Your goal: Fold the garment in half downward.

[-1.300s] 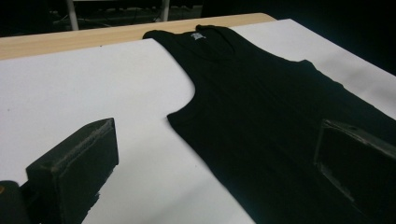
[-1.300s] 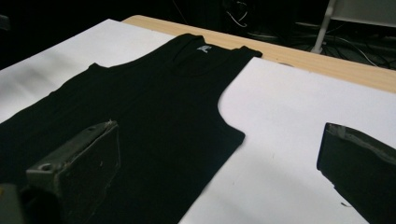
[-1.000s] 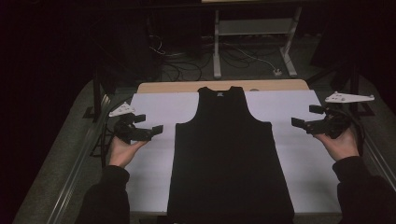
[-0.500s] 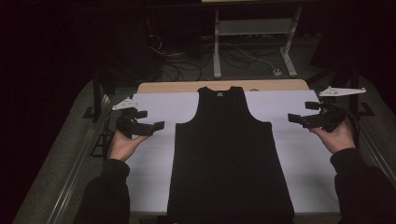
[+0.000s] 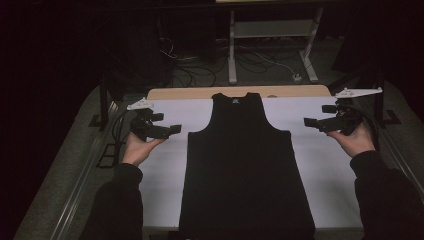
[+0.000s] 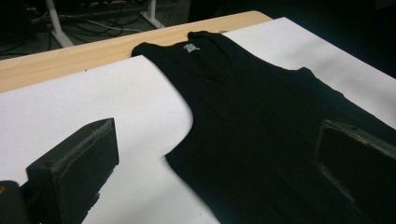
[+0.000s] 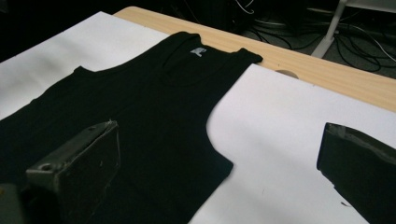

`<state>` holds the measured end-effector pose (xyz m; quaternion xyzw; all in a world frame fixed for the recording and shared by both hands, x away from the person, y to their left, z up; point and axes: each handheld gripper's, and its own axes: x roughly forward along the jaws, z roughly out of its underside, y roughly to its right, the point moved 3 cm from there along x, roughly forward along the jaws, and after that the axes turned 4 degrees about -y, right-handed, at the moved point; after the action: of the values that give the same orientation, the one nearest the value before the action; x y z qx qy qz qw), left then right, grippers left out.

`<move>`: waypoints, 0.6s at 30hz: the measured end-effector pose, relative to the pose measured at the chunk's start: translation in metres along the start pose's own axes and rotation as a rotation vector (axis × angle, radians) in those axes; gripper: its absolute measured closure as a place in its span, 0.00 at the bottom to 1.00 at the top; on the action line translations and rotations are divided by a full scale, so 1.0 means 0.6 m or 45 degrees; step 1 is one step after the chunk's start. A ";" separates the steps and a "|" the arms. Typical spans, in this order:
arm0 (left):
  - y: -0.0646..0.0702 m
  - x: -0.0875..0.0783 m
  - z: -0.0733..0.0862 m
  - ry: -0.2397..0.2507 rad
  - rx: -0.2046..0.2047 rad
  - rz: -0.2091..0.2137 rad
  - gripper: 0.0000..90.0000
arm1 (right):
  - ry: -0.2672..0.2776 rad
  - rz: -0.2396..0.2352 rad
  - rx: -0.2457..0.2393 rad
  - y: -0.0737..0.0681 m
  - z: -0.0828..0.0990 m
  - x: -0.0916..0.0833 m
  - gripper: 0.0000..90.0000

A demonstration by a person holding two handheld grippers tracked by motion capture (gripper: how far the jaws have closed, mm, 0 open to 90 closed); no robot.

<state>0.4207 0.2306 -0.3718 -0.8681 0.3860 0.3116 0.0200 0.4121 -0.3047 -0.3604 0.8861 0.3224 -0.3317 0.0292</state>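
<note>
A black sleeveless top lies flat on the white sheet, neck toward the far edge, a small white label inside the collar. My left gripper hovers above the sheet just left of the top's armhole, jaws wide apart and empty. My right gripper is held up off the sheet to the right of the other armhole, also open and empty. In the left gripper view the top spreads between the jaws; in the right gripper view the top and its armhole edge lie ahead.
The wooden tabletop shows as a strip beyond the white sheet. Behind it on the floor are cables and a white table frame. Dark metal stands flank the table on both sides.
Both grippers have drifted slightly away from me, toward the far end of the table, and the right one has risen a little. The top has not moved.
</note>
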 end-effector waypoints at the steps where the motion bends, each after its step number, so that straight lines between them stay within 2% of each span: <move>1: -0.001 0.001 -0.002 -0.005 0.005 -0.003 0.00 | 0.002 -0.002 0.004 0.001 -0.002 0.001 0.00; 10: -0.015 0.022 -0.009 -0.057 -0.001 0.002 0.00 | -0.013 0.002 0.010 0.008 -0.015 0.018 0.00; 18: -0.026 0.036 -0.005 -0.074 -0.020 -0.001 0.00 | -0.040 0.011 0.034 0.019 -0.013 0.041 0.00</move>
<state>0.4441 0.2264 -0.3846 -0.8590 0.3823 0.3397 0.0247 0.4373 -0.2979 -0.3708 0.8825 0.3136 -0.3495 0.0240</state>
